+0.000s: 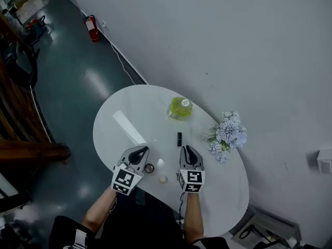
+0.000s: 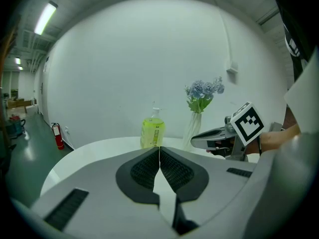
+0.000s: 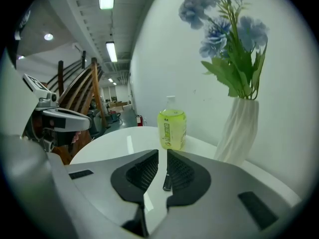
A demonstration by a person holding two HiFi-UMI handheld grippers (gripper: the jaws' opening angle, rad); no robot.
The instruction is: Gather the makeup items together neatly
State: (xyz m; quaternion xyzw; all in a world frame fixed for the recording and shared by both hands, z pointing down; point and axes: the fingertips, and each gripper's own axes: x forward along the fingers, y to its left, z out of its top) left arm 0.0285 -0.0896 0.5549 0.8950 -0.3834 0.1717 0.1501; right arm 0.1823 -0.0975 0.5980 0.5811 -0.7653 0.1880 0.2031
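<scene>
both my left claw [image 1: 139, 151] and right claw [image 1: 188, 150] are closed empty, and the black makeup tube [image 1: 179, 138] near the green bottle [image 1: 180, 108] looks light, rigid and roll-prone, so i'd pinch it mid-barrel.

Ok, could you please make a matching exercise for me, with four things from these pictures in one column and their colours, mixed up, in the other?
Things:
1. bottle
2. flowers
3. small tube
4. fire extinguisher

Colours:
A. red
B. black
C. yellow-green
D. pale blue

Right pairs: 1-C, 2-D, 3-B, 4-A.
</scene>
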